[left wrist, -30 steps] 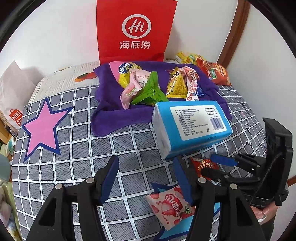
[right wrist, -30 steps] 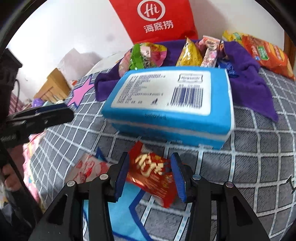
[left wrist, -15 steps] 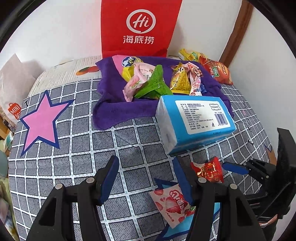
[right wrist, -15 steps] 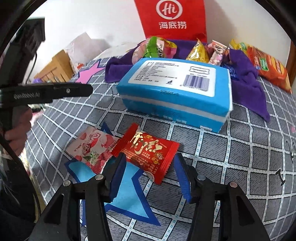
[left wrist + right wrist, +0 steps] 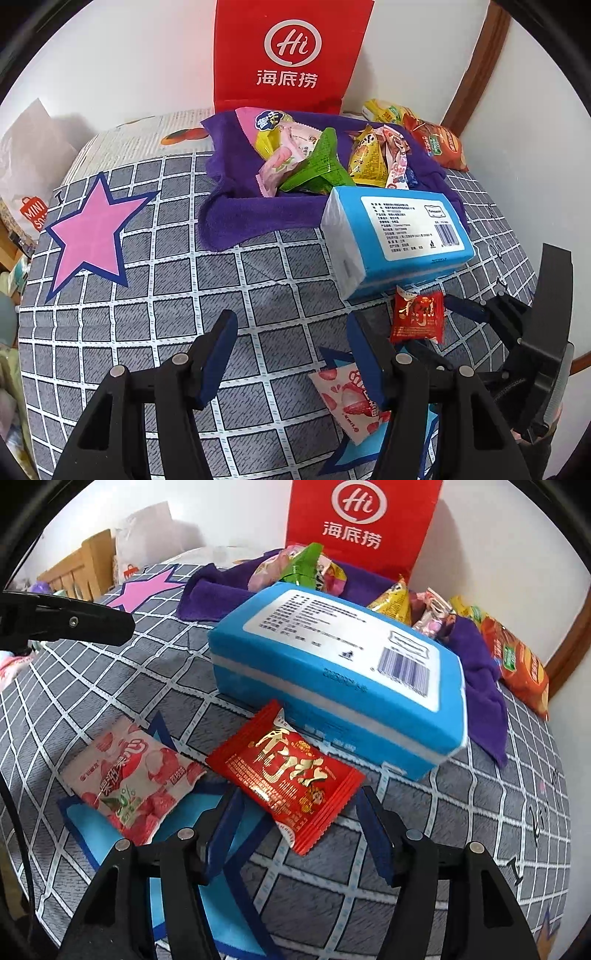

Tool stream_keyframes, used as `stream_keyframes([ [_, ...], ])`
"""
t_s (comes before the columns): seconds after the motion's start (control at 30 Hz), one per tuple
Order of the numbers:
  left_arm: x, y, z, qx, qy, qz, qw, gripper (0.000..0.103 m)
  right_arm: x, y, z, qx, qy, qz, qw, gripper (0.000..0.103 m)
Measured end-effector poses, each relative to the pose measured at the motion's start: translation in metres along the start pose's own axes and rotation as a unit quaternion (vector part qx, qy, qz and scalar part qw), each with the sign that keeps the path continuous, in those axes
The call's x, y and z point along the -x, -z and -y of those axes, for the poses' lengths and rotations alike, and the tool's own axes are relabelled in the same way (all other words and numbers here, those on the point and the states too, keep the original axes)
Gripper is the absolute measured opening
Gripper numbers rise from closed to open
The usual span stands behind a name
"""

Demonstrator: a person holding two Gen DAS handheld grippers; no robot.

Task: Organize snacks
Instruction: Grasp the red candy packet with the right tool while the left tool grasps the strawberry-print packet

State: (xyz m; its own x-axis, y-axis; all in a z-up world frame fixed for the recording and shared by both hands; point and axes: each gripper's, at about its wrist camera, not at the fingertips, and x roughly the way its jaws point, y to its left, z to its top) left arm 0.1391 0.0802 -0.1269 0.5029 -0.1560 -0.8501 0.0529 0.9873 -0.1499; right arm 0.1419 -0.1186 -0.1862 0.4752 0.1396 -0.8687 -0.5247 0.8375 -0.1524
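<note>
A red snack packet (image 5: 288, 771) lies on the checked bedcover, its far end against a blue tissue pack (image 5: 340, 664). My right gripper (image 5: 300, 805) sits just behind it. Its jaws are opening, and only the packet's near corner lies between them, untouched by the pads. A pink strawberry packet (image 5: 129, 775) lies just left of the red one on a blue star patch. My left gripper (image 5: 290, 332) hovers open over bare cover with nothing between its fingers. In the left wrist view, the red packet (image 5: 417, 317) and the right gripper (image 5: 443, 328) are at the right.
A purple towel (image 5: 243, 218) behind the tissue pack (image 5: 399, 236) holds several snack packets (image 5: 317, 158). A red paper bag (image 5: 288, 55) stands against the wall. An orange chip bag (image 5: 439, 144) lies at the back right. A pink star (image 5: 88, 236) marks the left of the cover.
The right gripper's jaws have spread and let go of the red packet, which now rests on the cover. That gripper has drawn back a little and rolled. The left gripper has stayed put.
</note>
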Motion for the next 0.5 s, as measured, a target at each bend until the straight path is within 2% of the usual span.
stream_keyframes([
  [0.03,0.0,0.0,0.0,0.0,0.0,0.0,1.0,0.059,-0.001,-0.001,-0.001,0.006,0.002,0.002,1.0,0.071],
  [0.1,0.0,0.0,-0.001,0.0,0.002,0.0,1.0,0.059,-0.004,-0.006,-0.006,0.02,0.01,0.013,1.0,0.074],
  [0.23,-0.002,0.002,0.0,0.001,0.003,-0.003,1.0,0.059,-0.009,-0.011,-0.011,0.03,0.002,0.035,0.999,0.074],
  [0.27,-0.002,0.003,0.001,-0.001,0.002,-0.004,1.0,0.059,-0.009,-0.011,-0.011,0.028,-0.006,0.037,0.999,0.071],
  [0.3,-0.003,0.004,0.001,-0.002,0.002,-0.006,1.0,0.059,-0.009,-0.01,-0.01,0.023,-0.021,0.042,0.999,0.057],
  [0.33,-0.003,0.005,0.001,-0.002,0.001,-0.007,1.0,0.059,-0.009,-0.01,-0.01,0.021,-0.032,0.044,0.998,0.051],
  [0.5,-0.005,0.009,0.004,-0.003,0.0,-0.013,0.9999,0.059,0.0,0.002,-0.01,0.012,-0.031,0.055,0.998,0.05],
])
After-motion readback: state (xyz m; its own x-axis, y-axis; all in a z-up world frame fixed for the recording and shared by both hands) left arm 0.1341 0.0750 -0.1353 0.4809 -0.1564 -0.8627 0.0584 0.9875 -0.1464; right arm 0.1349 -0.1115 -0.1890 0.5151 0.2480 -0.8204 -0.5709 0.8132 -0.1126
